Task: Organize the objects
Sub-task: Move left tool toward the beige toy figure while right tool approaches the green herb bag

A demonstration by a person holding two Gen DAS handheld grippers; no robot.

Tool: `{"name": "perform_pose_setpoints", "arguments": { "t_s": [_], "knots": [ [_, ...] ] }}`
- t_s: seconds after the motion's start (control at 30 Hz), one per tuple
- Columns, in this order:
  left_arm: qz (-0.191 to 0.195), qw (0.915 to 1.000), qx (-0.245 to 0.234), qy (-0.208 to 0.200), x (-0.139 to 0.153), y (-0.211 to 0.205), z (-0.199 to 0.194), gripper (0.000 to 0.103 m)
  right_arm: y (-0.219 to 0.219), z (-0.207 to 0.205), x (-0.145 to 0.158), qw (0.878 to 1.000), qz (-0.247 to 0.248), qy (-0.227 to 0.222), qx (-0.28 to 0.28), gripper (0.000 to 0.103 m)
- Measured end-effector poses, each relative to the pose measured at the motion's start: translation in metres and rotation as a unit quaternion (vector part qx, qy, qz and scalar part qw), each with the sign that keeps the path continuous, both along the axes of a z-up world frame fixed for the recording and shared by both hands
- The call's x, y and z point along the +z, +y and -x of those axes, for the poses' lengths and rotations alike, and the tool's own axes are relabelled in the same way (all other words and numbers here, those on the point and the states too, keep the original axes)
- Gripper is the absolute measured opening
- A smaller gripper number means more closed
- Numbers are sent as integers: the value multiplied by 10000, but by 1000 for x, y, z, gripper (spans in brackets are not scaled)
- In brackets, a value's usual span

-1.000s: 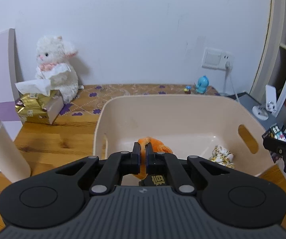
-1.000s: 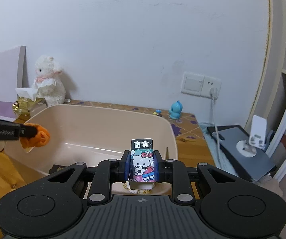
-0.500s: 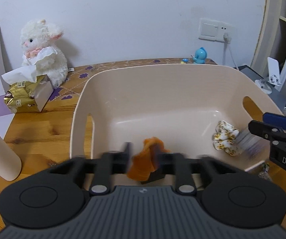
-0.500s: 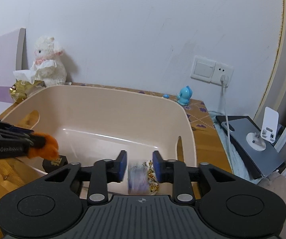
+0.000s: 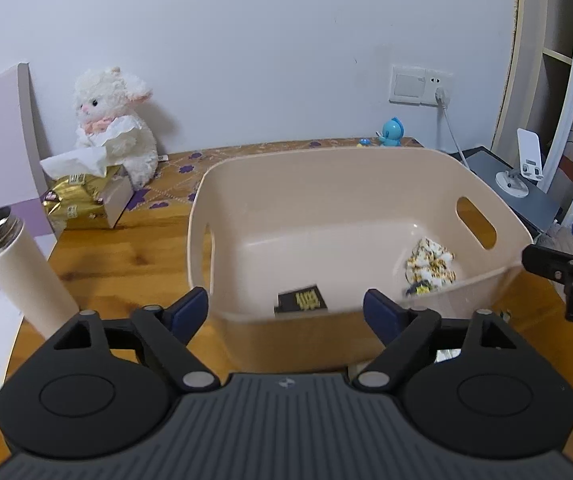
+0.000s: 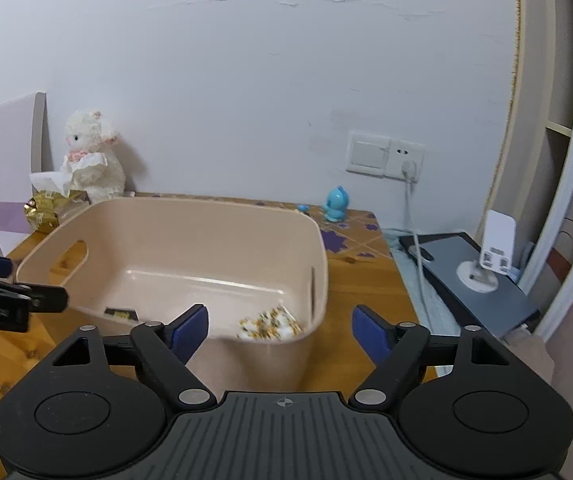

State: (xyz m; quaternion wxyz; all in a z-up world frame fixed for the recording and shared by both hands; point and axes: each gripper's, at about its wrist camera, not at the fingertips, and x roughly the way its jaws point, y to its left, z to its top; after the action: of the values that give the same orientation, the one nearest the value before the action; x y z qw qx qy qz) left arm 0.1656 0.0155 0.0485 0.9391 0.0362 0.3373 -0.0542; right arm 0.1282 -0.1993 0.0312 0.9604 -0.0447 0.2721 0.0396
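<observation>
1. Wooden worktop [image 5: 98, 256], knotty grain, patterned mat at the back.
2. Beige plastic bin [image 5: 326, 168], smooth, rounded corners, slot handles, stands mid-worktop.
3. Left gripper [image 5: 286, 306] and right gripper [image 6: 280, 322]: jaws spread wide, holding nothing, both short of the bin's near wall.
4. Only the left view shows the white metal flask [image 5: 22, 272] whole and upright.
5. Fluffy lamb toy [image 5: 114, 120] sits behind a gold tissue pack [image 5: 82, 200].
6. In the bin: flat black packet [image 5: 301, 300]; crumpled white-and-yellow toy [image 5: 430, 266], blurred in the right view.

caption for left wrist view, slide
Open left gripper before beige bin holding a black packet and patterned toy.
</observation>
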Motion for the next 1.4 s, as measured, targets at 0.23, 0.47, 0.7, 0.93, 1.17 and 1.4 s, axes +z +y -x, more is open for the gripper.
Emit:
{"name": "perform_pose_setpoints", "arguments": {
  "t_s": [0.23, 0.47, 0.7, 0.93, 1.17, 1.4],
  "knots": [
    [98, 9998, 56, 156, -15, 6, 24, 89, -15, 17, -17, 9996, 72, 212, -164, 86],
    [42, 9981, -49, 610, -49, 2, 32, 89, -25, 19, -43, 9980, 161, 541, -267, 86],
    [-26, 9948, -152, 1008, -78, -1, 25, 89, -32, 13, -65, 9961, 144, 819, -307, 86],
    [51, 9918, -214, 1256, -99, -2, 11, 89, -30, -2, -86, 9943, 45, 1036, -242, 86],
    [36, 9916, -263, 1266, -107, -3, 1, 90, -26, -15, -99, 9936, -7, 1100, -240, 87],
    [-107, 9928, -420, 1115, -110, -9, 0, 90, -23, -21, -110, 9921, -103, 1234, -201, 80]
  ]
}}
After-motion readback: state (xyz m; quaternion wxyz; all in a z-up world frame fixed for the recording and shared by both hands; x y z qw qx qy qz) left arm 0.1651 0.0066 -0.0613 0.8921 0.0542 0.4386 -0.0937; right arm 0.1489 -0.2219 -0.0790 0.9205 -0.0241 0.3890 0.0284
